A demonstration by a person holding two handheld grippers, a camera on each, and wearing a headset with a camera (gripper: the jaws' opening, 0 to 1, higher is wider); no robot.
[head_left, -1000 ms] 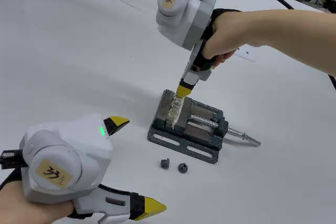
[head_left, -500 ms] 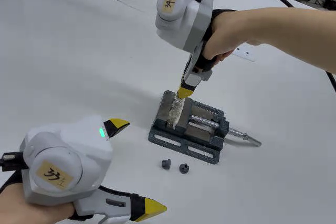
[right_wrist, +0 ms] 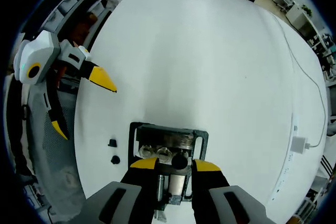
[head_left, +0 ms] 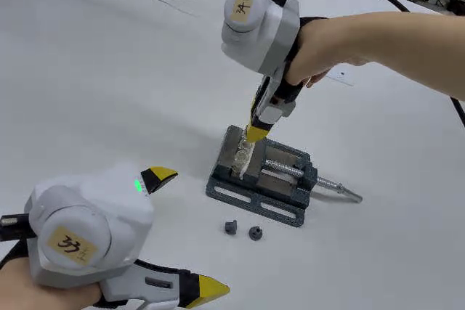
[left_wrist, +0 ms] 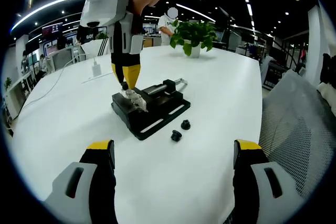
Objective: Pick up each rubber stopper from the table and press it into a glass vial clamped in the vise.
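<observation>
My right gripper point(head_left: 256, 133) hangs steeply nose-down over the vise point(head_left: 247, 197). The hand point(head_left: 320, 45) grips it from the far right with the forearm reaching in level. Its jaws are pinched on a rubber stopper point(right_wrist: 180, 161), held just above a glass vial point(head_left: 242, 154) clamped in the vise. My left gripper point(head_left: 186, 231) sits low and near me with its jaws spread wide, holding nothing. Two more stoppers point(head_left: 231, 227) point(head_left: 255, 233) lie on the table point(head_left: 109, 70) just in front of the vise.
</observation>
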